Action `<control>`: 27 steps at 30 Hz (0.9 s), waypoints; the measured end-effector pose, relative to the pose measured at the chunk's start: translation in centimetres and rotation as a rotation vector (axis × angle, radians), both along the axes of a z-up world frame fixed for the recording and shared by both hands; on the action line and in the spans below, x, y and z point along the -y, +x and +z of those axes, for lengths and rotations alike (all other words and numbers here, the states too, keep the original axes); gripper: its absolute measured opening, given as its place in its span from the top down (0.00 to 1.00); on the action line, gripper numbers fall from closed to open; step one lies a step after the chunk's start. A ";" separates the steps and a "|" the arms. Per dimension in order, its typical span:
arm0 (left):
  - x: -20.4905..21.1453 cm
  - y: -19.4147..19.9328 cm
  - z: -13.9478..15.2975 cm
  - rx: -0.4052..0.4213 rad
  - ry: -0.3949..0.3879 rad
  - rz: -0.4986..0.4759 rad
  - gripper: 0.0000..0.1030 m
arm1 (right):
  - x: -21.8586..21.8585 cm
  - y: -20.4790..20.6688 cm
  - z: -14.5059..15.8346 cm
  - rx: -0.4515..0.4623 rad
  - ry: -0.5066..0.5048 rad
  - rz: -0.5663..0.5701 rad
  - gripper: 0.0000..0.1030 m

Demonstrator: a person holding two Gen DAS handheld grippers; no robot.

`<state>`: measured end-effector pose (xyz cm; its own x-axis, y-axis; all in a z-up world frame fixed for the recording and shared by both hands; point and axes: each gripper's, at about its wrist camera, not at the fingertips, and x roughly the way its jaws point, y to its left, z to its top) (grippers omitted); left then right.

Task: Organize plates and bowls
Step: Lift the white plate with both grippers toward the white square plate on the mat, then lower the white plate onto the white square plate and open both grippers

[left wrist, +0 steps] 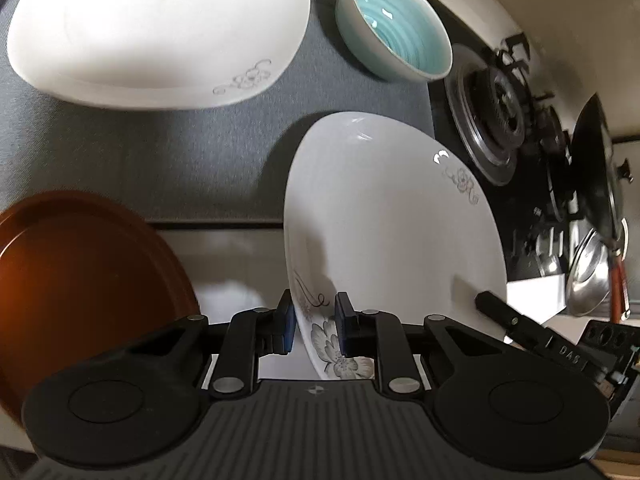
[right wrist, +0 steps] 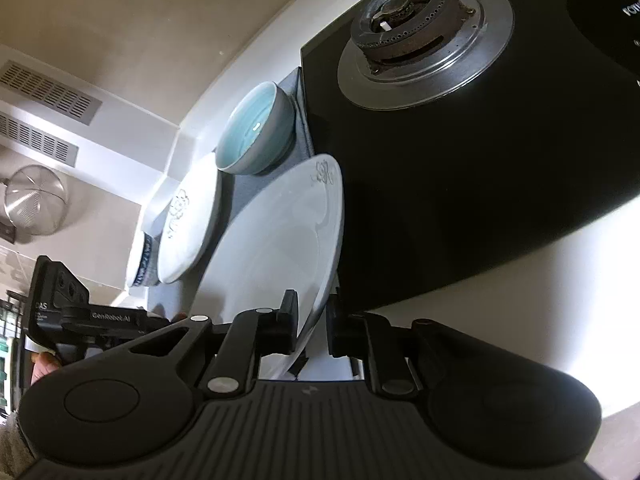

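Observation:
A white flower-patterned plate (left wrist: pixel 392 220) is held tilted above the counter by both grippers. My left gripper (left wrist: pixel 315 326) is shut on its near rim. My right gripper (right wrist: pixel 312 326) grips the opposite rim of the same plate (right wrist: pixel 280 248); its finger also shows in the left wrist view (left wrist: pixel 496 308). A second white plate (left wrist: pixel 156 28) lies on the grey mat (left wrist: pixel 200 148), also seen in the right wrist view (right wrist: pixel 188 220). A teal bowl (left wrist: pixel 396 26) stands beside it, also in the right wrist view (right wrist: pixel 256 136). A brown plate (left wrist: pixel 80 280) sits at the left.
A black gas hob with a burner (right wrist: pixel 424 40) lies right of the mat; the burner also shows in the left wrist view (left wrist: pixel 500 108). A pan and steel lids (left wrist: pixel 592 272) stand beyond it. A blue-rimmed dish (right wrist: pixel 138 264) sits at the mat's far end.

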<state>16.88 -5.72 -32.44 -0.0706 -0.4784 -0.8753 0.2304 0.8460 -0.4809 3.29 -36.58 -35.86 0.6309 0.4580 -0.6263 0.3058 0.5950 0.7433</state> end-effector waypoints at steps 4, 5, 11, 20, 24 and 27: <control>0.6 0.0 1.1 0.018 0.008 -0.014 0.79 | 0.2 -0.6 -0.4 0.007 0.044 -0.028 0.85; 0.6 -0.1 1.3 0.024 0.000 -0.014 0.79 | 0.2 -0.6 -0.3 0.009 0.041 -0.027 0.85; 0.1 0.2 2.7 0.050 -0.015 0.003 0.79 | 0.0 -0.2 1.1 0.036 0.024 -0.017 0.84; -3.7 0.7 5.9 0.115 -0.048 0.100 0.79 | -2.1 3.2 2.6 0.062 0.038 0.061 0.83; -6.3 1.1 6.7 0.135 -0.065 0.161 0.79 | -3.6 5.2 2.8 0.066 0.047 0.113 0.83; -8.1 1.3 7.0 0.159 -0.057 0.202 0.79 | -5.0 6.9 3.1 0.066 0.037 0.148 0.83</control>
<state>18.21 2.38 -25.41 0.1676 -0.5174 -0.8392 0.1365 0.8552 -0.5000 10.16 -31.54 -32.73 0.5941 0.5707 -0.5669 0.1669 0.6020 0.7809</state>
